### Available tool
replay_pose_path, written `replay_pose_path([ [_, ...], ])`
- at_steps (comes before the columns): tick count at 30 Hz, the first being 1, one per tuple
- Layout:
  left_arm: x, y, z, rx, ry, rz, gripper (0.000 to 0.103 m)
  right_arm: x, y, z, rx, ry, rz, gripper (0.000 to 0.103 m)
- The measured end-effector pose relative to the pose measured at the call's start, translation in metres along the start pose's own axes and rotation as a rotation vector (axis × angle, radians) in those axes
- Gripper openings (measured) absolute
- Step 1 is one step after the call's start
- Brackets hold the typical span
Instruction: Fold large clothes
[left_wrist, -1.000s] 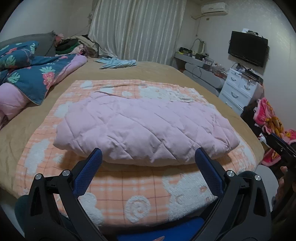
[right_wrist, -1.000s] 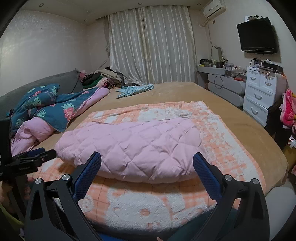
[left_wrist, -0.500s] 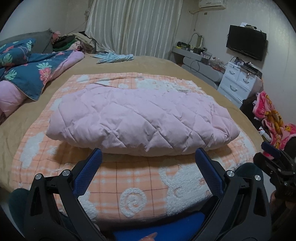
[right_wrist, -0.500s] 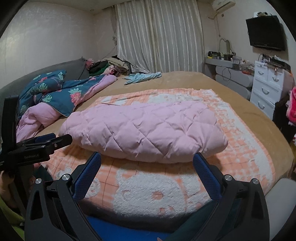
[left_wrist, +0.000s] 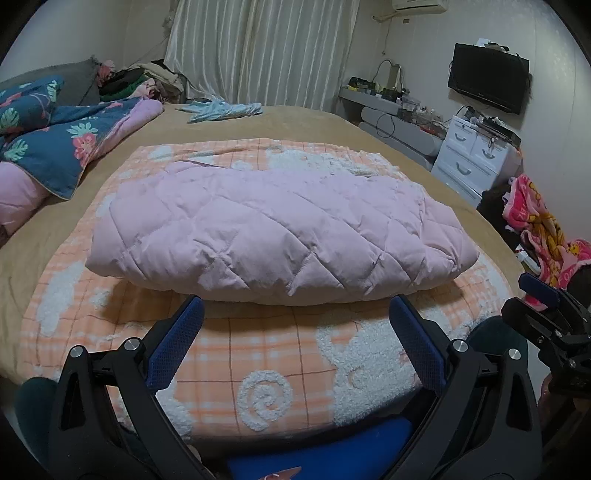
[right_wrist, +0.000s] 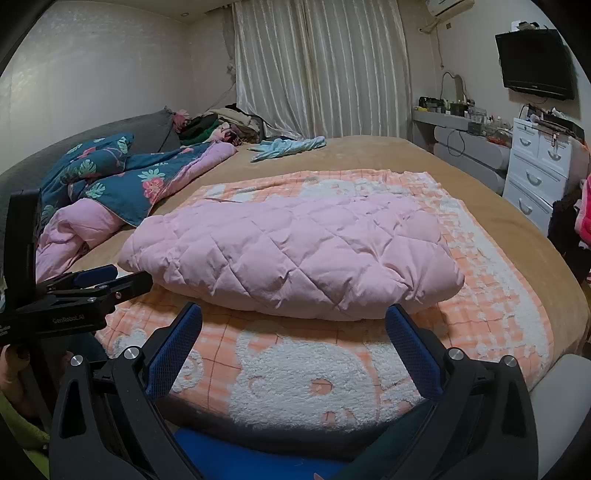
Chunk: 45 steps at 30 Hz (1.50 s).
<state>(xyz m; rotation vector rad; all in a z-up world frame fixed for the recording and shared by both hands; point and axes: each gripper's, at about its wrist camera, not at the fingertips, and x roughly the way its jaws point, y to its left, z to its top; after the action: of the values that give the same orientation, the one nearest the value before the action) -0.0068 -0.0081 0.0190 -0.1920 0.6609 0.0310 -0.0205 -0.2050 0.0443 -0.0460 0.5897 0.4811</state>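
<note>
A puffy pink quilted garment (left_wrist: 280, 229), folded into a long bundle, lies across the middle of an orange-and-white checked fleece blanket with cartoon cat figures (left_wrist: 266, 369), which is spread over the tan-covered bed (left_wrist: 317, 122). The left tongs (left_wrist: 295, 317) hang just short of the bundle's near edge, blue-padded fingers spread wide with nothing between them. The right tongs (right_wrist: 293, 321) sit the same way before the near edge, wide apart and empty; the left tongs also show side-on at the left of the right wrist view (right_wrist: 92, 284). A dark blue floral duvet with pink lining (right_wrist: 122, 181) is heaped at the bed's left side, and a light blue cloth (right_wrist: 291, 146) lies at the far end by the pale curtains (right_wrist: 317, 66).
</note>
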Motion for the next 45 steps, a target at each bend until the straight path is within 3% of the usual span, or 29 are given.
replay_pose_path([
  [45,-0.0015,0.0016,-0.0027,-0.005,0.001,0.007,0.094,-0.0013,0.0051,-0.002,-0.007,-0.002,-0.009,0.099],
])
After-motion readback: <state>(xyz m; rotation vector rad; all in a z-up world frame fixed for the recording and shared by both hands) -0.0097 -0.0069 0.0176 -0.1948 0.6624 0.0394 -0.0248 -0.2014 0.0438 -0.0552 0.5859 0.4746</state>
